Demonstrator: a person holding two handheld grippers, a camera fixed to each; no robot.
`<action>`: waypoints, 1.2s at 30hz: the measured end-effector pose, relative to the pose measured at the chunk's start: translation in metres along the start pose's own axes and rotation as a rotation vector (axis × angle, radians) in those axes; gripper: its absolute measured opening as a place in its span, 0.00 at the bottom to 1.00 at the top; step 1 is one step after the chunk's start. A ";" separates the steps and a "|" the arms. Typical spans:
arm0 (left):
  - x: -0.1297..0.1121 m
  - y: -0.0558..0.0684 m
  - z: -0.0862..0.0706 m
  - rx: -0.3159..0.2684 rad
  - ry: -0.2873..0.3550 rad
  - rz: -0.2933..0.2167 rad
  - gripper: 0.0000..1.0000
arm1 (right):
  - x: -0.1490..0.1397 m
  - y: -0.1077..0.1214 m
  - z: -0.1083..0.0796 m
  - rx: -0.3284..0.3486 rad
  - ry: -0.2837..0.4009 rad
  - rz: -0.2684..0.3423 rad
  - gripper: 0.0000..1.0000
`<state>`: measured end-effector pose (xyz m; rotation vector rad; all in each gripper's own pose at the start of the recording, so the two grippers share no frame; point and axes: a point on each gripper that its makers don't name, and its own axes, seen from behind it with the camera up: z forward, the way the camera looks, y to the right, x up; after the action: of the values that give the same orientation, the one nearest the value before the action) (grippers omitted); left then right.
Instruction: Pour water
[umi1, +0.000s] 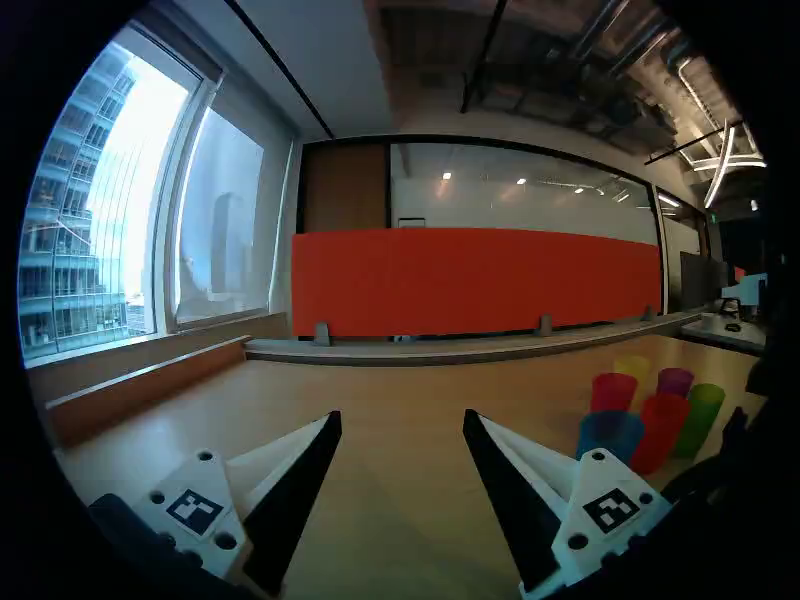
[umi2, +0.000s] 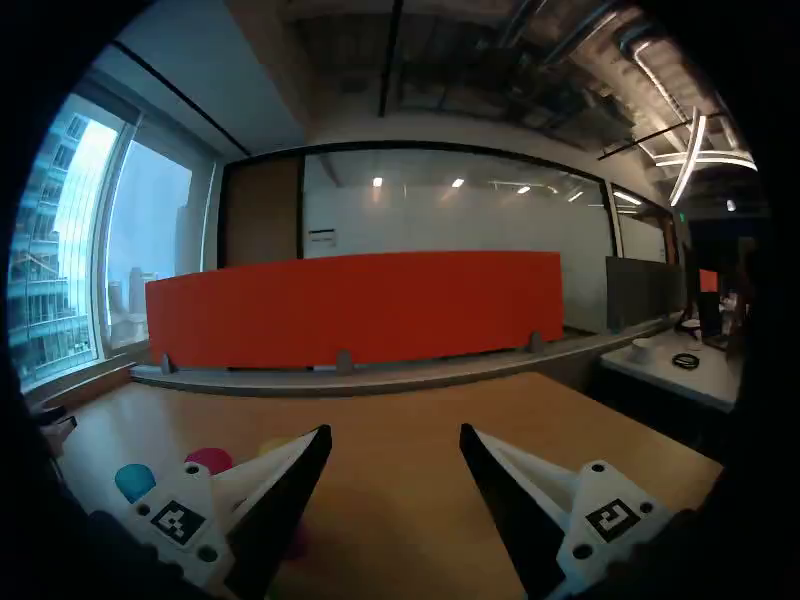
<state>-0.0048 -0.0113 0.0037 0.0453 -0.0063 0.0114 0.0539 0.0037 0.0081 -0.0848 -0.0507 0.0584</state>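
Note:
A cluster of several coloured plastic cups stands on the wooden table at the right in the left gripper view: a blue cup (umi1: 608, 436), a red cup (umi1: 659, 430), a pink cup (umi1: 612, 392), a green cup (umi1: 702, 416), a purple cup (umi1: 674, 382) and a yellow cup (umi1: 631, 367). My left gripper (umi1: 402, 425) is open, to the left of the cups, with nothing between its fingers. In the right gripper view a blue cup (umi2: 134, 481) and a pink cup (umi2: 209, 460) show at lower left, partly behind the left finger. My right gripper (umi2: 395, 438) is open and holds nothing.
An orange divider panel (umi1: 470, 280) runs along the table's far edge. Windows (umi1: 90, 230) line the left side. Another desk (umi2: 680, 375) with small items stands at the right. The wooden tabletop (umi2: 400, 420) stretches ahead of both grippers.

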 end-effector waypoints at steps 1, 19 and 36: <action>0.000 0.000 0.000 -0.001 0.002 -0.004 0.90 | 0.000 0.000 0.000 -0.001 0.000 -0.002 0.99; -0.001 0.002 -0.001 -0.010 0.015 -0.008 0.90 | 0.002 -0.010 0.006 0.009 -0.001 -0.015 0.99; -0.001 0.004 -0.002 -0.019 0.015 -0.007 0.90 | 0.018 -0.003 0.001 0.018 0.047 -0.021 0.99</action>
<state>-0.0056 -0.0072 0.0014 0.0268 0.0091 0.0050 0.0718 0.0016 0.0098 -0.0676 -0.0037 0.0356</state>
